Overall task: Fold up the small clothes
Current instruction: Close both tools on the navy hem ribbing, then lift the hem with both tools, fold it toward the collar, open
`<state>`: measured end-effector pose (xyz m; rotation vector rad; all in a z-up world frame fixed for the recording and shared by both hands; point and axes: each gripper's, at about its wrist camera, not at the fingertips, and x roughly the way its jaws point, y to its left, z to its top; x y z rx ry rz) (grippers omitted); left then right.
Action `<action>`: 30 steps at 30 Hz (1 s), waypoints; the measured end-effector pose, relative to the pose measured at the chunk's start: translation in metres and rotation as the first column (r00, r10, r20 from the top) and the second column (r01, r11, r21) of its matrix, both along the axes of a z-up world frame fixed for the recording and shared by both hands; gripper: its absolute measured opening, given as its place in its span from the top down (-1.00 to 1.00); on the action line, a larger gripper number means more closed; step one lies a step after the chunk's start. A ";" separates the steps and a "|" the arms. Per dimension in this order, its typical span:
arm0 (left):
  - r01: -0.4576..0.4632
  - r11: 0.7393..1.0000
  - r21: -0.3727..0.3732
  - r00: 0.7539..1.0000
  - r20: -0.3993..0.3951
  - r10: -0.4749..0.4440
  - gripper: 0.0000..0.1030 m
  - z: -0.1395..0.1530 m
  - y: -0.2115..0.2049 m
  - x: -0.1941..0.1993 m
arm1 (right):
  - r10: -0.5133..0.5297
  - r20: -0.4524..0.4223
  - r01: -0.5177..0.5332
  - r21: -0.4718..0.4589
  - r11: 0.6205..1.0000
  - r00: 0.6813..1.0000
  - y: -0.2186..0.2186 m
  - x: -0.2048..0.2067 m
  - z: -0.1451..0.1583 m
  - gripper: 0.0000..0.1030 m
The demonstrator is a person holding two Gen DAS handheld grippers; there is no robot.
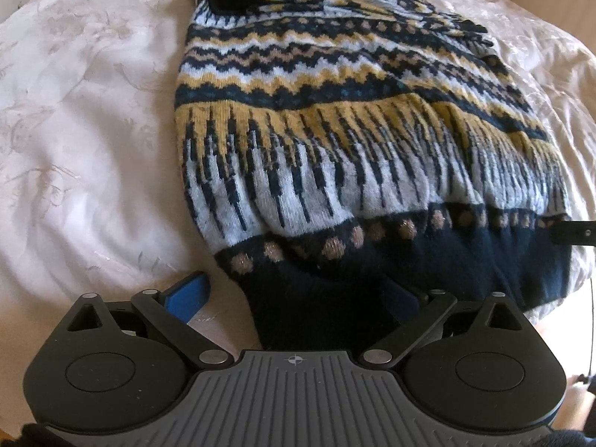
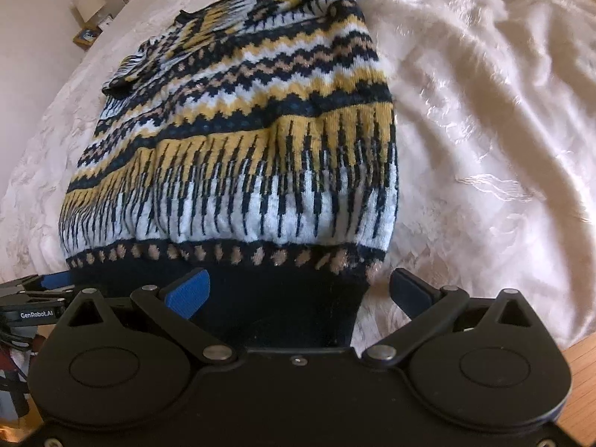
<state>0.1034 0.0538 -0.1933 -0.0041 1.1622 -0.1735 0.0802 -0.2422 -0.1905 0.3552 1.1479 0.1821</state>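
— Where does the garment lie?

— A patterned knit sweater (image 1: 335,119) is spread flat on a pale, wrinkled bedspread (image 1: 85,130). Its bands run in navy, mustard, tan and light grey, with zigzags higher up and long vertical dashes lower down. The plain navy hem (image 1: 409,272) is the nearest part, just under a row of tan dots. At the far end, the sleeves look folded in over the body, though that part is small and bunched.

— And the left gripper (image 1: 298,298)?

— Its jaws stand wide apart, straddling the left corner of the hem. The blue pad of one finger (image 1: 188,296) rests over bare bedspread just beside the knit; the other finger sits on the dark ribbing and is hard to make out against it. Nothing is pinched.

— The right gripper (image 2: 298,294)?

— Also spread open, at the hem's right corner. One blue fingertip (image 2: 190,292) lies over the navy hem, the other (image 2: 409,290) over the bedspread just past the sweater's edge. The cloth passes between them unclamped.

— Anything else in view?

— In the right wrist view, the left gripper shows at the far left edge, near the other corner of the hem. A strip of wooden floor (image 2: 581,380) shows at the lower right, and a small lamp (image 2: 89,3) stands beyond the bed.
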 end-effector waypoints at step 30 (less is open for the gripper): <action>-0.080 0.997 -0.021 0.996 0.031 0.081 0.78 0.021 0.011 -0.004 | 0.045 -0.080 -0.032 0.155 0.987 0.996 0.002 0.027 0.003 0.68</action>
